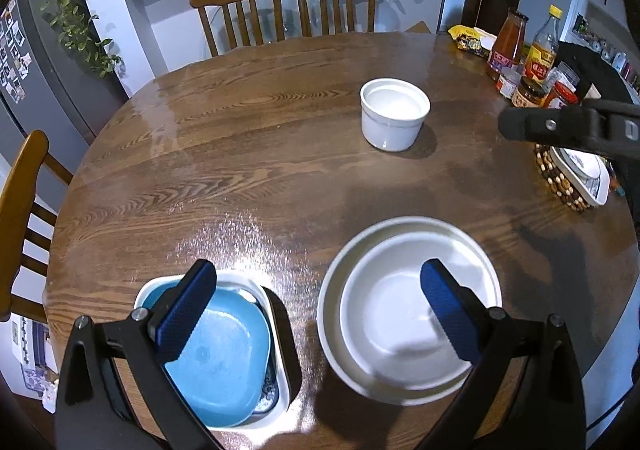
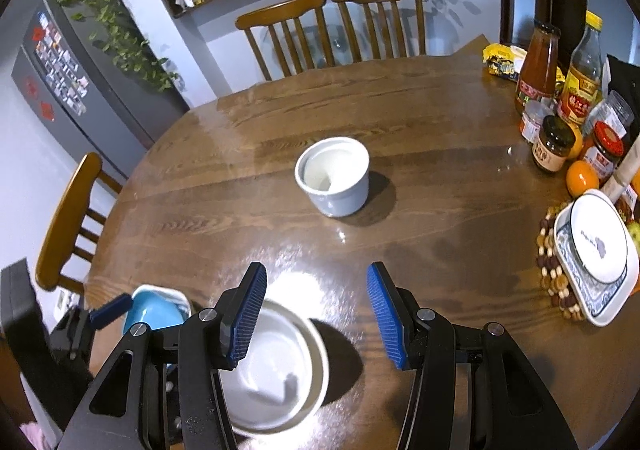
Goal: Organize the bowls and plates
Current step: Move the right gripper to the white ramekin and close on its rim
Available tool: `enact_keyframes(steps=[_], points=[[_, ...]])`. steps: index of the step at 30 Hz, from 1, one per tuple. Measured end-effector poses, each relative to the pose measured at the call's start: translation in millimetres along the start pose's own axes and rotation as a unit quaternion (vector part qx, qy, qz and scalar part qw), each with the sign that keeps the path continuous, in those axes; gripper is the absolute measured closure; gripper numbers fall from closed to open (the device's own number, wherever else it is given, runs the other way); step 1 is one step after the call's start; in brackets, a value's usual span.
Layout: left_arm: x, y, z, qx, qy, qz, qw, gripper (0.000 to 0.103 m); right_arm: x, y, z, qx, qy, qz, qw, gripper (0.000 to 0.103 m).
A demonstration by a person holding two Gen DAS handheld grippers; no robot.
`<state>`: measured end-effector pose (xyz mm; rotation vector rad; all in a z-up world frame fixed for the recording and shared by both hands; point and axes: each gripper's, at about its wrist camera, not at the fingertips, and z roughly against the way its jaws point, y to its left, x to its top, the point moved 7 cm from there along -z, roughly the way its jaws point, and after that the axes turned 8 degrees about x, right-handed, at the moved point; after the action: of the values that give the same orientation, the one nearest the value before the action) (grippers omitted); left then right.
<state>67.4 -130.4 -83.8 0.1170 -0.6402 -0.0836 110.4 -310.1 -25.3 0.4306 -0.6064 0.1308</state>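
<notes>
Both hand-held grippers hover empty over the wooden surface [image 1: 248, 154]: the left hand-held gripper [image 1: 316, 314] spread wide above a blue plate [image 1: 224, 362] and nested white bowls [image 1: 400, 314], the right hand-held gripper [image 2: 316, 314] half-spread. A small white bowl [image 2: 334, 178] sits mid-table.

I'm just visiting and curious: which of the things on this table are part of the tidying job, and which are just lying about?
Part of the job:
white cup-shaped bowl
stacked white bowls
blue plate in a white dish
patterned plate stack

Just lying about:
sauce bottles
jars
orange
snack packet
beaded trivet
</notes>
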Motion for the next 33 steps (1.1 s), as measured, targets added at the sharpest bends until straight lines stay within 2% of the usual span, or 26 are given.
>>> enact_keyframes(steps=[9, 18, 28, 33], points=[[39, 6, -6, 0.002, -0.02, 0.027, 0.9994, 0.001, 41, -26, -50, -0.019, 0.023, -0.042, 0.999, 0.05], [68, 5, -19, 0.007, -0.028, 0.042, 0.9987, 0.001, 57, -37, -100, -0.01, 0.055, -0.057, 0.997, 0.05], [70, 2, -40, 0.015, -0.009, 0.045, 0.9989, 0.001, 59, -53, -127, -0.016, 0.081, -0.068, 0.994, 0.05], [73, 3, -53, 0.013, 0.008, 0.053, 0.9985, 0.001, 54, -60, -135, -0.001, 0.092, -0.078, 0.993, 0.063]])
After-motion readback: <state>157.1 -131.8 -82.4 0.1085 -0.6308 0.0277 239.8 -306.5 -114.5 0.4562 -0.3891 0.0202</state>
